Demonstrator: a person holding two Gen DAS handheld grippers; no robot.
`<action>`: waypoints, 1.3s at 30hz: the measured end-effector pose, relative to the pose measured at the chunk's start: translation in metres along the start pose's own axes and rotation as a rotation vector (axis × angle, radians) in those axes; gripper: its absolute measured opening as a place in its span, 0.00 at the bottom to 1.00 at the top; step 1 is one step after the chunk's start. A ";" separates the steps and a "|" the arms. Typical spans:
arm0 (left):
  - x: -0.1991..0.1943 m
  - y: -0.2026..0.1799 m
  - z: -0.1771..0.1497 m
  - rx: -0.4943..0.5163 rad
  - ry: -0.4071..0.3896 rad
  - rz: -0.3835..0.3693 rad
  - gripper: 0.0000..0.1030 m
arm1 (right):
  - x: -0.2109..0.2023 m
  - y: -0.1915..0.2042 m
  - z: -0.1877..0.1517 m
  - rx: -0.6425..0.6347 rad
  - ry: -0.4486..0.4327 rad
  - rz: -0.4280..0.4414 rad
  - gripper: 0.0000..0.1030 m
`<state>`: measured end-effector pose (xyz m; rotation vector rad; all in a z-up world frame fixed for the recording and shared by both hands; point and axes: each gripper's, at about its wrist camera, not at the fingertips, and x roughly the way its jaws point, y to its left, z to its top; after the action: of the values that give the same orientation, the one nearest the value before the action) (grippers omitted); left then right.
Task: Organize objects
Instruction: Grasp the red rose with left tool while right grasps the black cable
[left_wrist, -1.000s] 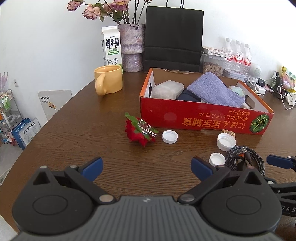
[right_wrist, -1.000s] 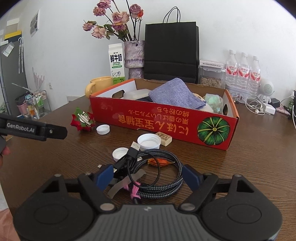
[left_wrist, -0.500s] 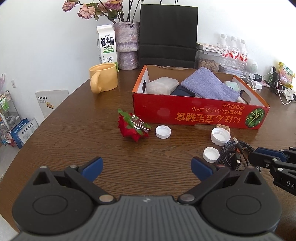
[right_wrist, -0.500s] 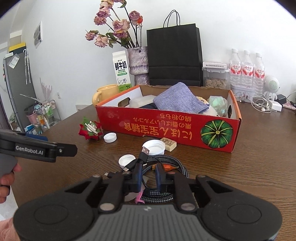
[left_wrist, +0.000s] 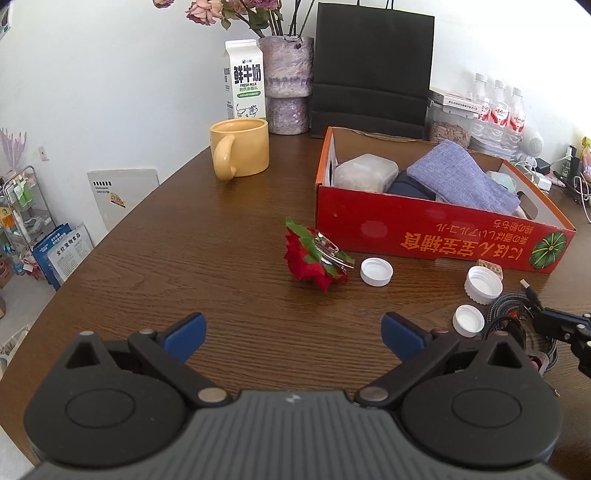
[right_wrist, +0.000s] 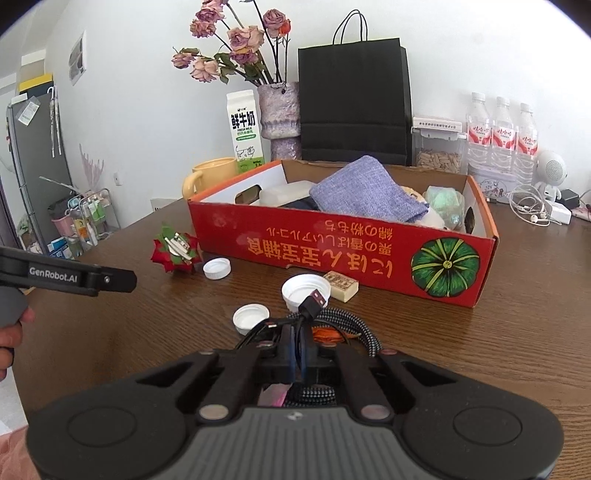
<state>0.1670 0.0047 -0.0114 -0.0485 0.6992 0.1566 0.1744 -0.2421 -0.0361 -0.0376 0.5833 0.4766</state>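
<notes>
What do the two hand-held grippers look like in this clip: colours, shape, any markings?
Both are black, with round pivot discs, a ribbed grey centre and blue pads. The left hand-held gripper shows white "GenRobot.AI" lettering on its side in the right wrist view. The right hand-held gripper matches. No sleeve shows.

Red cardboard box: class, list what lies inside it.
Inside the red cardboard box: a purple cloth, a translucent container, something dark and a greenish bundle. The cloth covers whatever lies beneath.

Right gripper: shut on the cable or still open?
Shut on the braided cable. The right gripper jaws have just closed, blue pads together with thin black cable strands pinched between them.
</notes>
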 end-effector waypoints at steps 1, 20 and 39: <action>0.001 0.001 0.001 -0.001 0.000 0.001 1.00 | -0.001 -0.001 0.002 0.000 -0.010 -0.005 0.02; 0.060 0.004 0.035 -0.028 0.019 0.026 1.00 | 0.016 -0.009 0.033 0.003 -0.061 -0.057 0.02; 0.048 0.011 0.032 -0.064 -0.011 -0.054 0.31 | 0.008 -0.009 0.042 -0.003 -0.071 -0.046 0.08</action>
<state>0.2218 0.0252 -0.0173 -0.1279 0.6810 0.1270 0.2056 -0.2395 -0.0062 -0.0365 0.5113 0.4322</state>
